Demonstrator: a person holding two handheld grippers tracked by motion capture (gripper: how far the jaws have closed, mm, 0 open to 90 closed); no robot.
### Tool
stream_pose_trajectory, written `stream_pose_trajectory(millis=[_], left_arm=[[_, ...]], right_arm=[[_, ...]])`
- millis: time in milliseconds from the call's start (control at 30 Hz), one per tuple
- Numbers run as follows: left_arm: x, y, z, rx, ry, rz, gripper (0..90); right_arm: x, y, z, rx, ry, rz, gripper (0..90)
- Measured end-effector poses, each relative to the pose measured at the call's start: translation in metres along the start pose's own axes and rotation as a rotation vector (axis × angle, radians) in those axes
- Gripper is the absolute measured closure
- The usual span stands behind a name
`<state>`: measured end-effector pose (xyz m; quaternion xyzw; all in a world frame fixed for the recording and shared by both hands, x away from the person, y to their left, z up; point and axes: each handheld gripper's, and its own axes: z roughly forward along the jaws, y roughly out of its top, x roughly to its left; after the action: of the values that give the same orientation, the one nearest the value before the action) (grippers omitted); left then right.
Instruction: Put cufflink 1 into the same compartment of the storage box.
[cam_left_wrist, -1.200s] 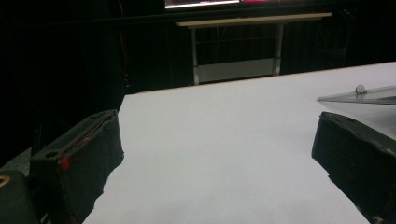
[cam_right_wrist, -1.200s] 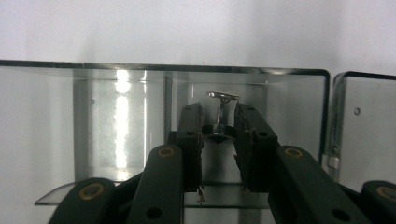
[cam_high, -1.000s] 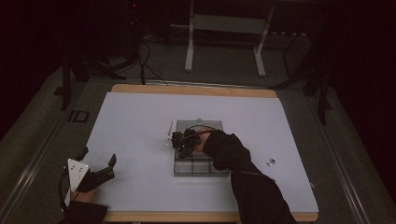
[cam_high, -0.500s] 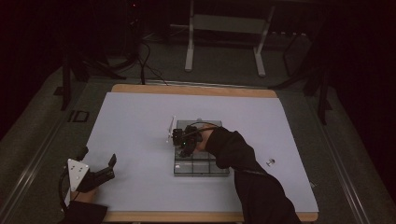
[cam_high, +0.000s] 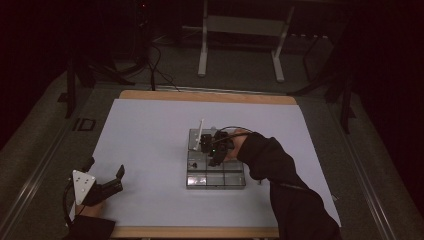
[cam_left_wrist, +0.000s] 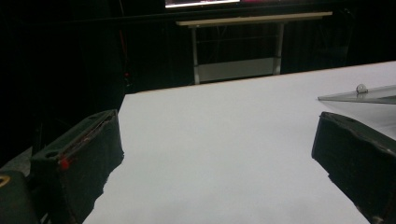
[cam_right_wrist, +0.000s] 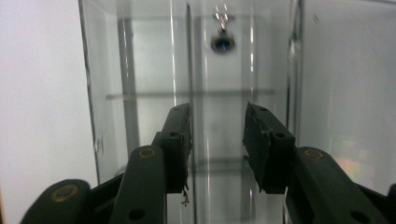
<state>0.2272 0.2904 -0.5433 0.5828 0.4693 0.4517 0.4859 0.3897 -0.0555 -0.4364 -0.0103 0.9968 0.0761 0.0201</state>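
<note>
A clear plastic compartment box (cam_high: 216, 180) lies at the middle of the white table, its lid (cam_high: 199, 135) standing up at the far left corner. My right gripper (cam_high: 212, 150) hangs over the box's far half and points down into it. In the right gripper view its jaws (cam_right_wrist: 217, 112) have just been opening and stand apart with nothing between them. Below them are the box's clear dividers (cam_right_wrist: 189, 56), and a small blue-headed part (cam_right_wrist: 221, 43) lies in a farther compartment. My left gripper (cam_high: 105, 167) rests near the table's front left corner, wide open and empty (cam_left_wrist: 219, 121).
The white mat (cam_high: 150, 130) covers the table up to a wooden edge (cam_high: 200, 95) at the far side. Beyond it stand a metal frame (cam_high: 240, 45) and cables on a dark floor. The lid (cam_left_wrist: 355, 95) shows at the right of the left gripper view.
My right hand has lifted and drifted toward the far end of the box. The left gripper has not moved.
</note>
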Motion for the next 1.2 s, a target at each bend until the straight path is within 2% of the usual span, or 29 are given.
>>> stream_pose_trajectory(millis=[333, 700, 1100, 1200], left_arm=[[0.0, 0.0, 0.0, -0.001, 0.003, -0.001, 2.8], [0.0, 0.0, 0.0, 0.002, 0.004, 0.0, 2.8], [-0.001, 0.0, 0.0, 0.002, 0.007, 0.002, 2.9], [-0.001, 0.0, 0.0, 0.002, 0.009, 0.003, 2.9]], right_arm=[[0.005, -0.041, -0.022, 0.026, -0.044, 0.032, 63.6], [0.013, -0.085, -0.034, 0.068, -0.069, 0.065, 63.7], [0.022, -0.126, -0.043, 0.081, -0.083, 0.091, 63.5], [0.026, -0.142, -0.041, 0.115, -0.099, 0.088, 63.6]])
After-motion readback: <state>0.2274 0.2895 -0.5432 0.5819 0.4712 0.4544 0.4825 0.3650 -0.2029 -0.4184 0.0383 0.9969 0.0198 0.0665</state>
